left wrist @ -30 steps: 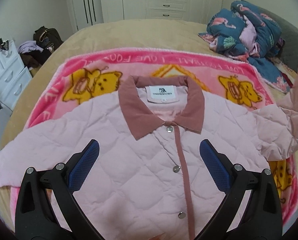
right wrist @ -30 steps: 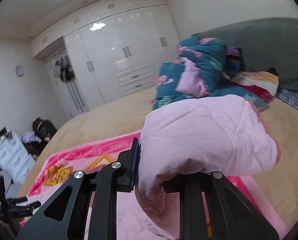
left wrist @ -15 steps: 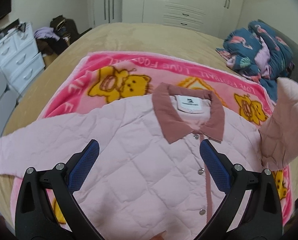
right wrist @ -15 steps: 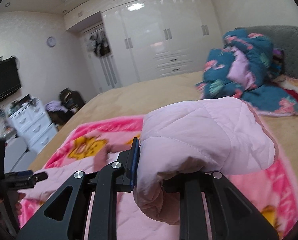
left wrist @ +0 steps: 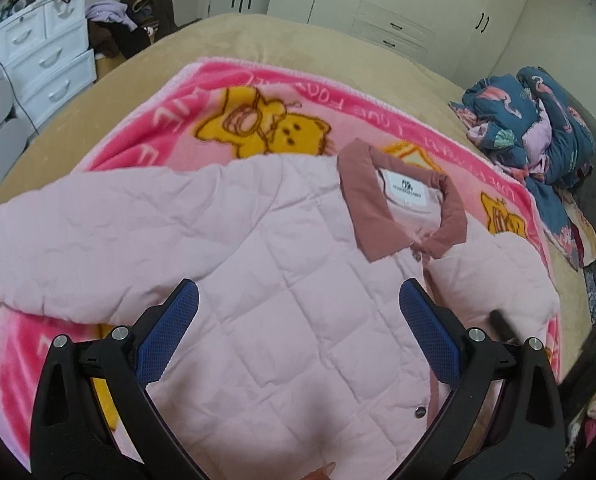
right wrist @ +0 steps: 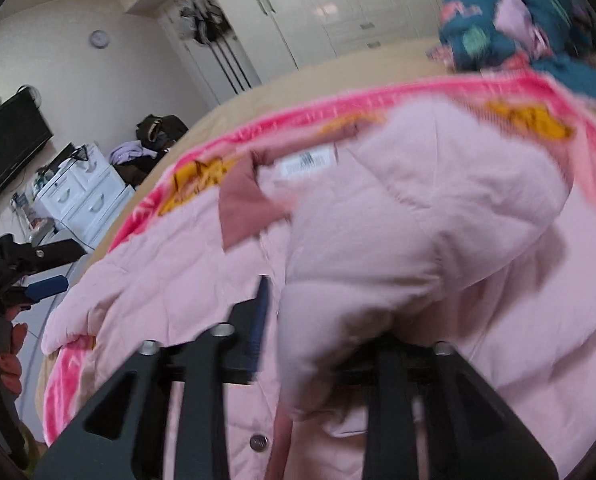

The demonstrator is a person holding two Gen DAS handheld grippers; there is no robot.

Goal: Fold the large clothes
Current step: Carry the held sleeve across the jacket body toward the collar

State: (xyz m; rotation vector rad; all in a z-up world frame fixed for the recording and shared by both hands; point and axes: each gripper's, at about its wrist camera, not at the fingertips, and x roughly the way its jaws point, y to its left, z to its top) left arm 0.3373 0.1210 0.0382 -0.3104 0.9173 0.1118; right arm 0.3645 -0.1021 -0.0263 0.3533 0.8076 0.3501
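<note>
1. The jacket (left wrist: 289,280) lies face up and buttoned on the pink blanket (left wrist: 201,92) spread over the bed (left wrist: 281,40), collar (left wrist: 362,204) toward the far side.
2. The right hand-held gripper (right wrist: 314,344) is clenched on the sleeve (right wrist: 418,240), which is draped over its fingers and held low above the jacket's chest, just beside the button line.
3. To my eye the step in hand is folding this sleeve inward. To do it well, lay the cuff flat across the chest, keep the fold line at the shoulder straight, and let go only once the fabric rests without bunching.
4. The quilted padding looks springy, so the sleeve may puff back up; a light press would likely help.
5. The left hand-held gripper (left wrist: 298,336) hovers released over the jacket's middle, fingers spread wide, grasping nothing, tilted down toward the front.
6. The other sleeve (left wrist: 57,248) lies stretched out to the left, not yet folded; it is probably the left side's job.
</note>
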